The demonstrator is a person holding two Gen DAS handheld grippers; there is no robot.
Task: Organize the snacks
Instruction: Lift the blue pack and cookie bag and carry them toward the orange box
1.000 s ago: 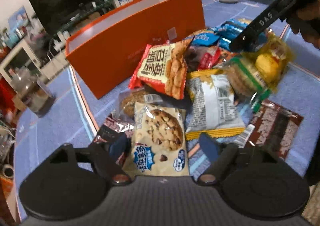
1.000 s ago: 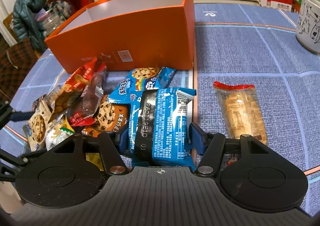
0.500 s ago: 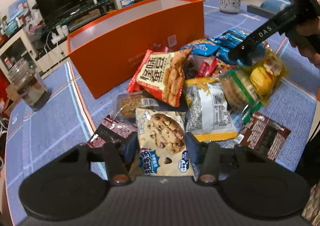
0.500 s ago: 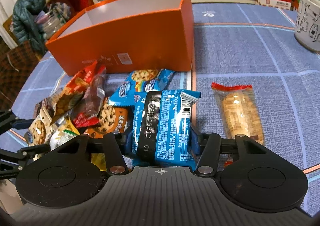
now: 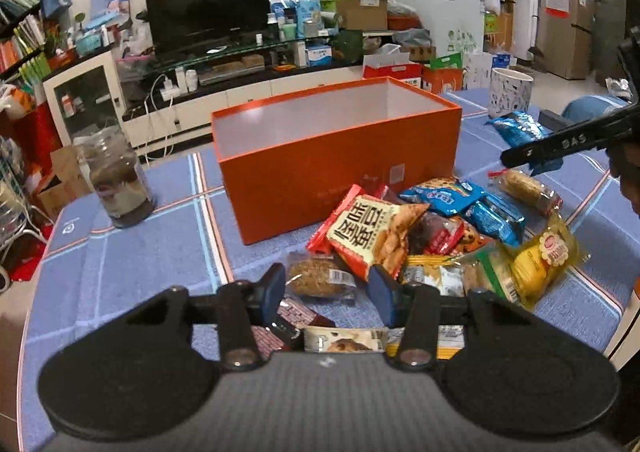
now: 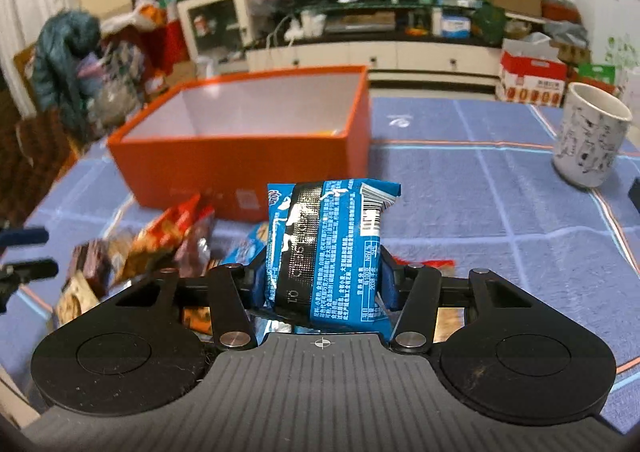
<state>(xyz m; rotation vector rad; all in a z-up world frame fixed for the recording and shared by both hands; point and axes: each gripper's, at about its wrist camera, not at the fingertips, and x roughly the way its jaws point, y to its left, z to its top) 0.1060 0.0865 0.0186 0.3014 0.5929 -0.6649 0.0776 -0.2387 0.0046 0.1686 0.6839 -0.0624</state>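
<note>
Between right fingers (image 6: 386, 280), blue packet (image 6: 328, 248) sits pinched; left view leaves left fingers (image 5: 274, 288) unclear

Table (image 5: 120, 252), covered by a blue cloth with pale and orange grid lines. Resting on it:
- open orange box (image 5: 340, 155), ahead of both tools, centre of the surface;
- heap of snack packets (image 5: 432, 240), between the box and the tools;
- lone red-ended biscuit packet (image 5: 528, 187), beyond the heap's right edge;
- dark-filled glass jar (image 5: 116, 179), far ahead-left;
- patterned white cup (image 6: 588, 139), far ahead-right.
</note>
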